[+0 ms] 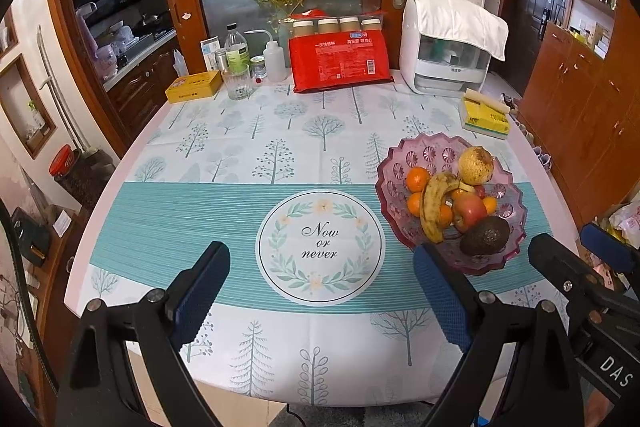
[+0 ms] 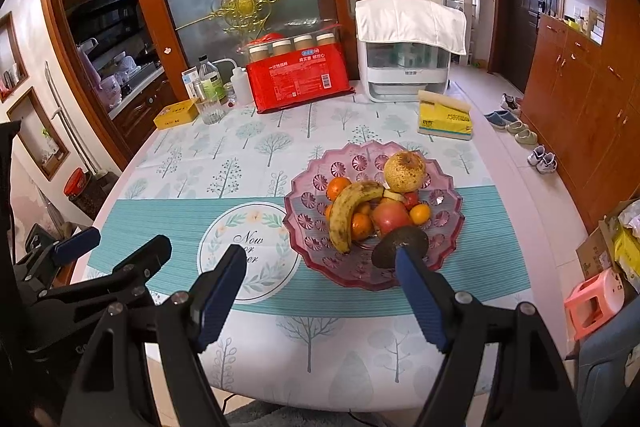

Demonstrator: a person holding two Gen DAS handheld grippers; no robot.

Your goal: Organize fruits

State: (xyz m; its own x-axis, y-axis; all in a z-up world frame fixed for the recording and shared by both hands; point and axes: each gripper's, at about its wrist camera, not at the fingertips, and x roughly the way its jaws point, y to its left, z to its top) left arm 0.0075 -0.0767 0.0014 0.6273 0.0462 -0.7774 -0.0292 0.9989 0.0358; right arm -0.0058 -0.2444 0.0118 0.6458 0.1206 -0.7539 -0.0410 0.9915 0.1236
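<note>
A pink glass fruit bowl (image 1: 416,155) (image 2: 332,171) stands on the right half of the table. It holds a spotted banana (image 1: 434,203) (image 2: 348,211), a yellow-brown pear (image 1: 475,165) (image 2: 404,171), a red apple (image 1: 470,209) (image 2: 390,217), several oranges (image 1: 417,179) (image 2: 338,187) and a dark avocado (image 1: 485,235) (image 2: 394,241) at the near rim. My left gripper (image 1: 322,283) is open and empty above the near table, left of the bowl. My right gripper (image 2: 320,285) is open and empty just short of the bowl's near rim.
At the table's back stand a yellow tin (image 1: 194,87), a glass (image 1: 238,81), bottles (image 1: 237,51), a red package (image 1: 340,61), a white appliance (image 1: 448,47) and a yellow tissue pack (image 1: 486,115). Wooden cabinets (image 2: 580,99) line the right wall; shoes (image 2: 516,125) lie on the floor.
</note>
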